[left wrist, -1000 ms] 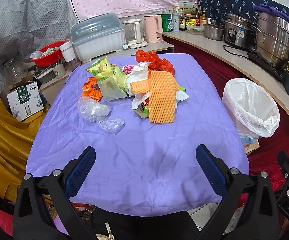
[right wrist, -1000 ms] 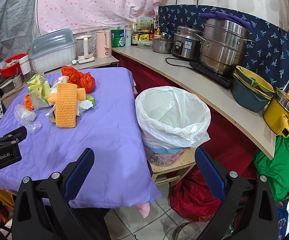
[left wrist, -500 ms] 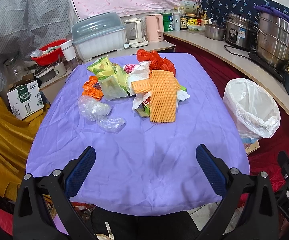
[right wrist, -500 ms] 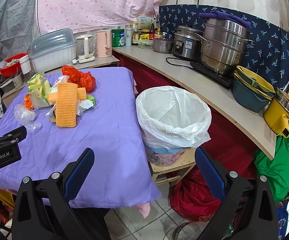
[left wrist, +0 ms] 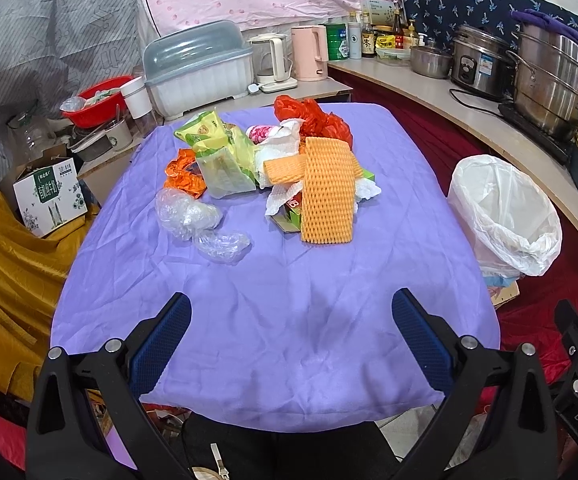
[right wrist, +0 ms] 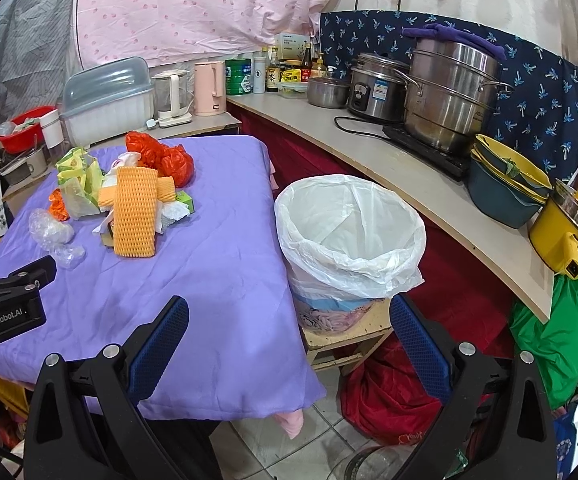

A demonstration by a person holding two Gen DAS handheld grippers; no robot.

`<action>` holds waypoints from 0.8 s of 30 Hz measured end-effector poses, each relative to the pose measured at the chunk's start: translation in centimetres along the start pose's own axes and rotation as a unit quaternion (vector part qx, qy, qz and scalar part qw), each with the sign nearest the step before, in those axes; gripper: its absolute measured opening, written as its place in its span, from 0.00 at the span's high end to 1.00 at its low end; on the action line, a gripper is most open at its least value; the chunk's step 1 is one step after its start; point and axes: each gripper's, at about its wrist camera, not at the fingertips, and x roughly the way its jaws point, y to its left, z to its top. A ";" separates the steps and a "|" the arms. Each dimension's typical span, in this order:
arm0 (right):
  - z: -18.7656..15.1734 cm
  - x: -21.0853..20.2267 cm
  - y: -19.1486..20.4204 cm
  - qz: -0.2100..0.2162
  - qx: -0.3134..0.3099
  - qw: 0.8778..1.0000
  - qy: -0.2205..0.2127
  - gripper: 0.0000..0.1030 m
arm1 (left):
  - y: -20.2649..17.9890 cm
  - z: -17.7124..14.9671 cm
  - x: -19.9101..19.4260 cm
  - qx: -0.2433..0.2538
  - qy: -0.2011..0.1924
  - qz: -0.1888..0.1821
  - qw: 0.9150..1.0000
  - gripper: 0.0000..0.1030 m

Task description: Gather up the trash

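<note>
Bumpy orange foam net sleeve [left wrist: 327, 190] on a heap of crinkly wrappers, on the purple-cloth worktop [left wrist: 281, 312]. White-bagged round bin [right wrist: 349, 236] beside. Both jaws wide open, empty.

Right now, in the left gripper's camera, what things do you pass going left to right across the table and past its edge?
Clear crumpled plastic → green snack wrappers → orange foam net → white-lined trash bin.
</note>
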 end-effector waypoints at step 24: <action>2.2 7.1 4.2 0.021 -0.002 0.999 0.026 0.07 | 8.3 2.8 8.6 -0.092 0.038 0.011 0.995 0.07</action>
